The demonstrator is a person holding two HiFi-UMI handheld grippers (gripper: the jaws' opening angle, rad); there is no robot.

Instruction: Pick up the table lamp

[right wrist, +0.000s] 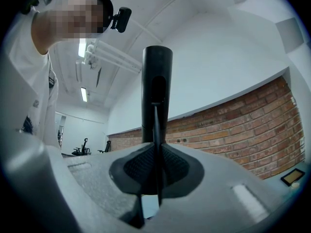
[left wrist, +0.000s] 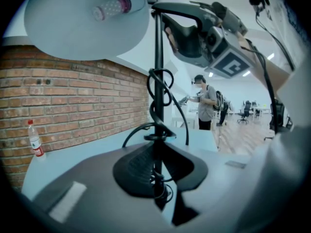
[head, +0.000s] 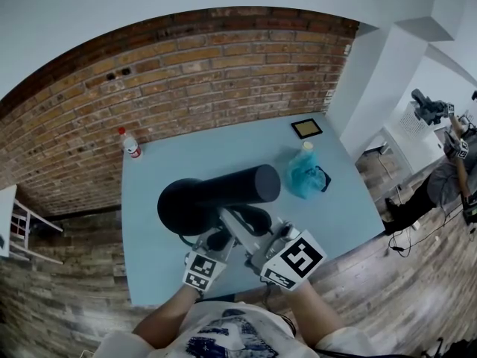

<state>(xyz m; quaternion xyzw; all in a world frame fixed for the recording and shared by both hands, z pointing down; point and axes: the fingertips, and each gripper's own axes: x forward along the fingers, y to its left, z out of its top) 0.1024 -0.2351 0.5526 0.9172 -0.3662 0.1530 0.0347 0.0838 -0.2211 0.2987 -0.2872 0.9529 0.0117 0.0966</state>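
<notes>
Table lamp point(head: 223, 192) stem partly hidden within left gripper point(left wrist: 158, 177)

"Where does everything sit from the black table lamp with the cylinder shade point(head: 223, 194)?"

"Red-capped clear plastic bottle point(head: 130, 144): behind-left, on the pale blue table point(head: 346, 203). Crumpled teal bag point(head: 304, 174): just right. Dark-framed square panel point(head: 306, 128): behind-right. Red brick wall point(head: 223, 73): behind all."

left gripper point(left wrist: 158, 176): jaws clamped, gripping | right gripper point(right wrist: 156, 171): jaws clamped, gripping, seemingly tilted upward
</notes>
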